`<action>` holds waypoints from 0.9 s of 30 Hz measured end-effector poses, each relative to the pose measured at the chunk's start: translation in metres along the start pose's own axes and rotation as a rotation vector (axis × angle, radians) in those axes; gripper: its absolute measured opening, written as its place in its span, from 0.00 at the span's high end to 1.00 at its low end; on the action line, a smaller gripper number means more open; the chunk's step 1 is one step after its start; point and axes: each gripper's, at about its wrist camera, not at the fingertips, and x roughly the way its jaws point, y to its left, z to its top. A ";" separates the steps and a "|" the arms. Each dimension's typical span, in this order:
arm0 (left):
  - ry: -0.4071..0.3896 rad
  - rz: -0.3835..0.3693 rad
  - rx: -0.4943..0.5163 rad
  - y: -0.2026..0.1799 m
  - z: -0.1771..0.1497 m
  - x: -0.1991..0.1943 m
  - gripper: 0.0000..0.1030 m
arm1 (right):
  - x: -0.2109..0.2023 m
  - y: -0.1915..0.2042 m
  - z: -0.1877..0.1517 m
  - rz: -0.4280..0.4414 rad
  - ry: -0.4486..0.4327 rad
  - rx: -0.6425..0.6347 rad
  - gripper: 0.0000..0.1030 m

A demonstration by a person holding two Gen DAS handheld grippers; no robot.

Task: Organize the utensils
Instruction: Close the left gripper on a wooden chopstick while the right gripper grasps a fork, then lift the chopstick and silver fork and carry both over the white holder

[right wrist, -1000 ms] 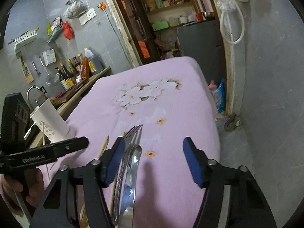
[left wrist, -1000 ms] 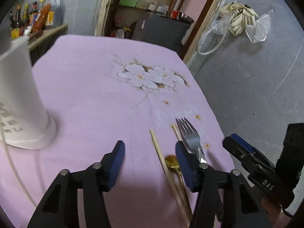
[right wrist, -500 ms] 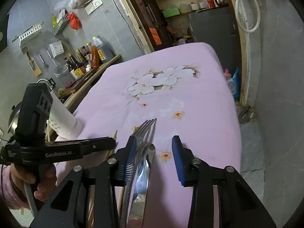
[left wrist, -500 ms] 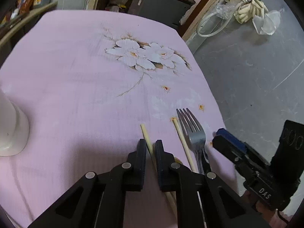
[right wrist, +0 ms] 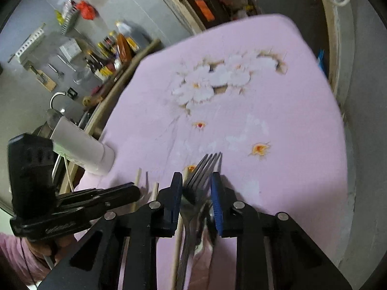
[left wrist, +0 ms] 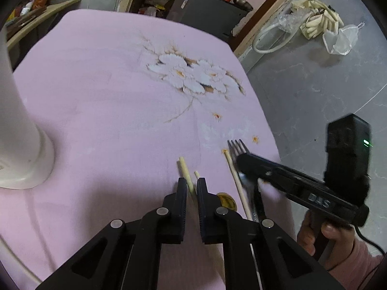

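Two grippers worked side by side. The left gripper [left wrist: 191, 186] was clenched on one chopstick [left wrist: 185, 174], a second tip just beside it; only its view showed the gold spoon bowl [left wrist: 226, 201] at four o'clock. The right gripper [right wrist: 196, 181] pinched the fork [right wrist: 205, 166] with a spoon beneath, seen clearly only in its own view. The white utensil holder [left wrist: 19, 130] stood at nine o'clock on the pink tablecloth [left wrist: 108, 96], its contents hidden.
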 end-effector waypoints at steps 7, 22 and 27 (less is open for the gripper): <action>-0.050 -0.021 0.031 -0.004 0.000 -0.026 0.92 | 0.003 0.010 -0.003 0.029 0.008 0.041 0.91; -0.221 -0.025 0.089 -0.021 -0.013 -0.111 0.94 | -0.085 0.042 -0.029 0.102 -0.273 0.139 0.98; -0.290 -0.039 0.087 -0.021 -0.010 -0.142 0.95 | -0.111 0.066 -0.032 0.105 -0.366 0.116 0.98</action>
